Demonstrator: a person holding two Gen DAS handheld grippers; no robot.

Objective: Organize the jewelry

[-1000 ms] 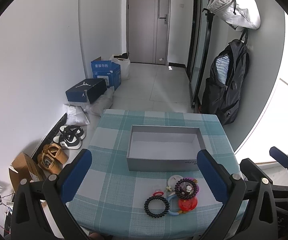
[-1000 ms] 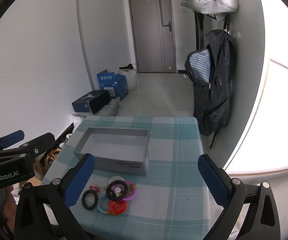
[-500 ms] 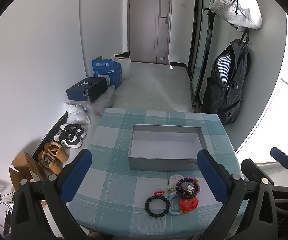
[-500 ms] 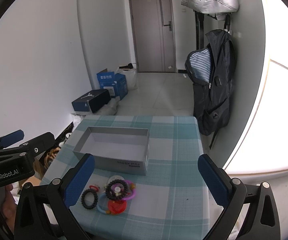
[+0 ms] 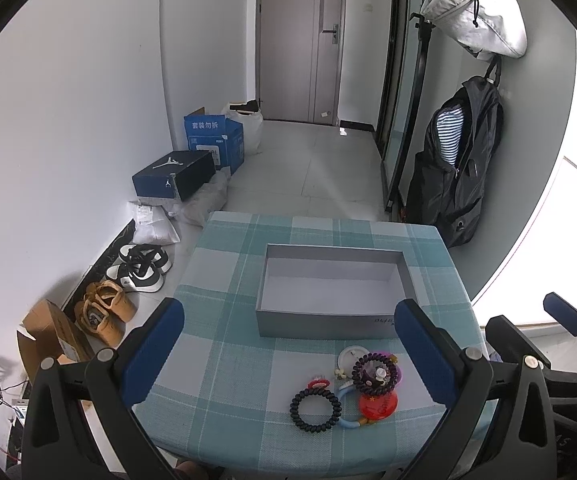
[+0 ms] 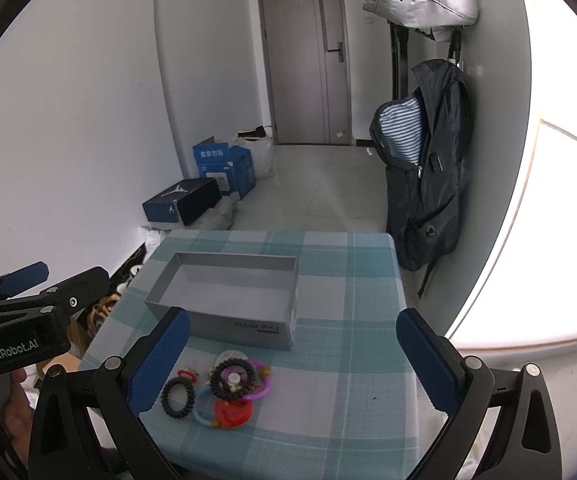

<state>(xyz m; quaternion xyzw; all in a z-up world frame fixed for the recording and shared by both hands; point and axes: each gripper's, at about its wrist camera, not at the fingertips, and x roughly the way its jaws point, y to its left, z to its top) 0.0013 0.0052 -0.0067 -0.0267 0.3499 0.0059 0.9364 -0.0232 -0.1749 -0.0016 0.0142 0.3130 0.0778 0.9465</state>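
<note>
Small table under a teal checked cloth (image 5: 224, 360), filling the lower middle of both views. On it, toward the far side, an open grey box (image 5: 330, 322), shallow, rectangular, nothing inside: taken here as the landmark and, by judgement, the place for the jewelry.

Just in front of the box's near wall, slightly toward its right end, a tight heap of jewelry: a dark beaded bracelet (image 5: 375, 373) lying on top over a purple ring, a white disc nearest the box wall, a red disc (image 5: 378, 405) on the side away from the box. Left of the heap and a little apart, a black coil hair tie (image 5: 315, 410), flat on the cloth, with a small red piece (image 5: 319, 383) between it and the box.

Left gripper (image 5: 288, 354) spread wide, holding nothing, hanging above the cloth on the near side of the box. Right gripper (image 6: 292, 360) likewise wide open and empty, the heap lying between its pads from above.

Nothing boxed yet; first pick apparently pending. Best begun with the hair tie, clear of the heap. Better to come straight down, one pad inside the loop and one outside, close on a single strand, lift clear of the box wall before crossing, release low over the box floor. Risk in the heap: snagging neighbours.
</note>
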